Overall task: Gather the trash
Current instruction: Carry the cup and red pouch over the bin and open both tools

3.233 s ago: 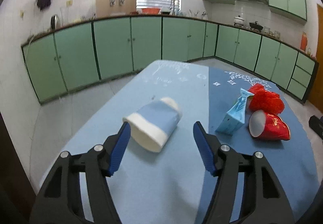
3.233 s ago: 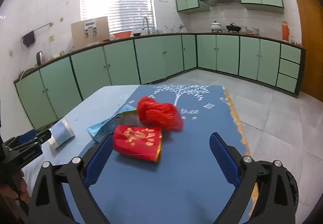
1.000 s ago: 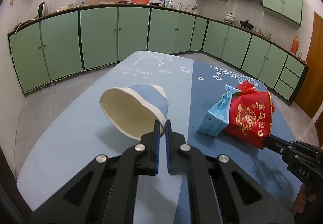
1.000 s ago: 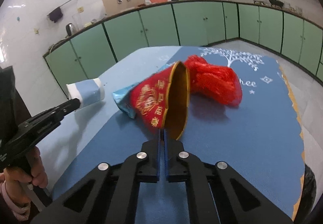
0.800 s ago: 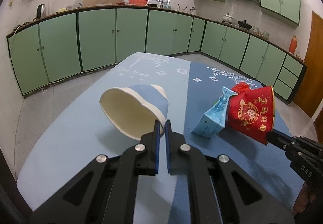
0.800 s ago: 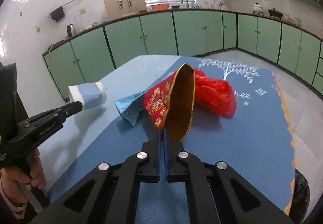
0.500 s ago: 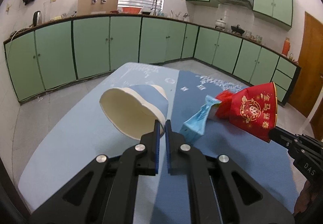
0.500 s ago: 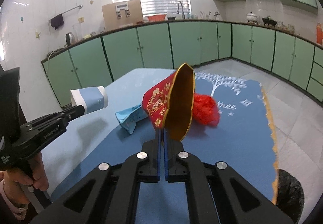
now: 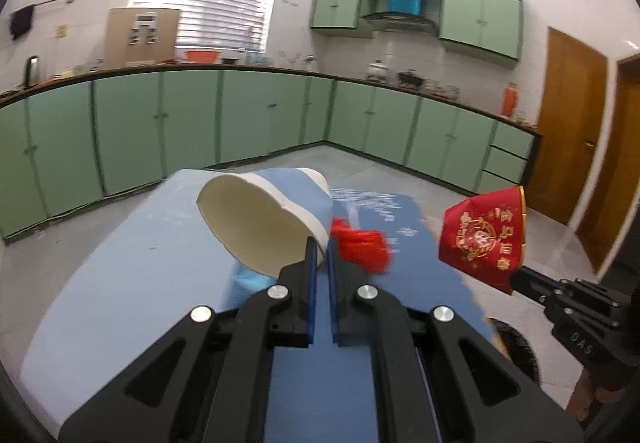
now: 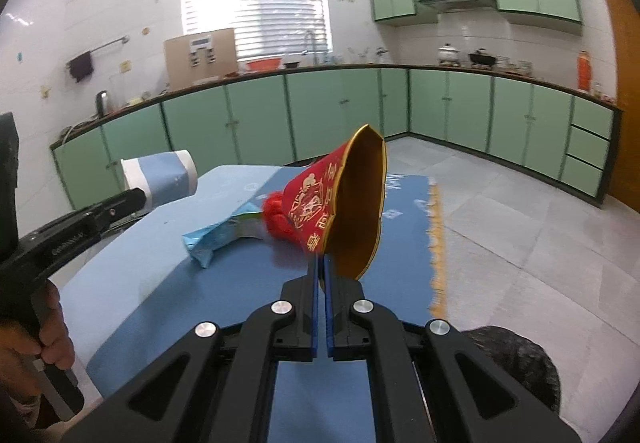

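Left gripper is clamped on the rim of a blue-and-white paper cup, which is lifted off the table and tipped on its side, mouth facing back toward the camera and to the gripper's left. Right gripper is pinched on the rim of a red-and-gold paper cup, also in the air, gold inside showing to the right of the tips. Ahead of and below both grippers, on the table: a red mesh wad and a light-blue carton, just beside each other. A black bag sits low to the right gripper's right, off the table edge.
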`<state>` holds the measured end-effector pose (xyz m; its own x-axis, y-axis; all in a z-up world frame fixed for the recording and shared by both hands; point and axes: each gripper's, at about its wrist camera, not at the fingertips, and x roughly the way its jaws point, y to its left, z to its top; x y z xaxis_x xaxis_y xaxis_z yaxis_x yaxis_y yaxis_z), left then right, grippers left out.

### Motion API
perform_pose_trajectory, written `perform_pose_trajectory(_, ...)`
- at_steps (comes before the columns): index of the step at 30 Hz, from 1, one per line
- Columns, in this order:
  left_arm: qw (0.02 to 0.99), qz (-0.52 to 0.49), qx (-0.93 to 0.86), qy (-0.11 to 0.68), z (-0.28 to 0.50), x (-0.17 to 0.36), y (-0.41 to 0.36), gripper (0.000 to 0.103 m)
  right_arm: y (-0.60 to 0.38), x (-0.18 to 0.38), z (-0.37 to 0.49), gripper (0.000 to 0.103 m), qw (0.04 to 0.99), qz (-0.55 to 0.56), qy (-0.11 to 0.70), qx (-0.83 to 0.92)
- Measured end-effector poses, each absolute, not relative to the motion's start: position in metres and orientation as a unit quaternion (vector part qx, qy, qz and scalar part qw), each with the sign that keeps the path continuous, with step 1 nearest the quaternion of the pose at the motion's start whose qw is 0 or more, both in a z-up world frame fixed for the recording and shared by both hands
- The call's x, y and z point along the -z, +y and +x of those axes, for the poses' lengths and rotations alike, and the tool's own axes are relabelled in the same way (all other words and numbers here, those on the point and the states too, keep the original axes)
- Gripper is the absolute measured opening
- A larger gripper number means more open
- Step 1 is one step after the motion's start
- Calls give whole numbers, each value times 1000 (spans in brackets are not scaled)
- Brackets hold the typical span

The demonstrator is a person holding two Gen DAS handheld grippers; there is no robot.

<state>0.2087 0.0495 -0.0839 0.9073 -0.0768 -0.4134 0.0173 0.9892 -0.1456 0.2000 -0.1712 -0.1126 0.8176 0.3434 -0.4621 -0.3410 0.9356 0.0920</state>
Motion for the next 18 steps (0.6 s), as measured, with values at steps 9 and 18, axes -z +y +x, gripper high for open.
perform_pose_trajectory(9,966,-52,137,213,223,80,-52,4,-256,111,178,3,968,28,234,-85)
perform_pose_trajectory(18,949,-36,220,222,227,89,-138,4,-327,125,157,3,969,58,241,-11)
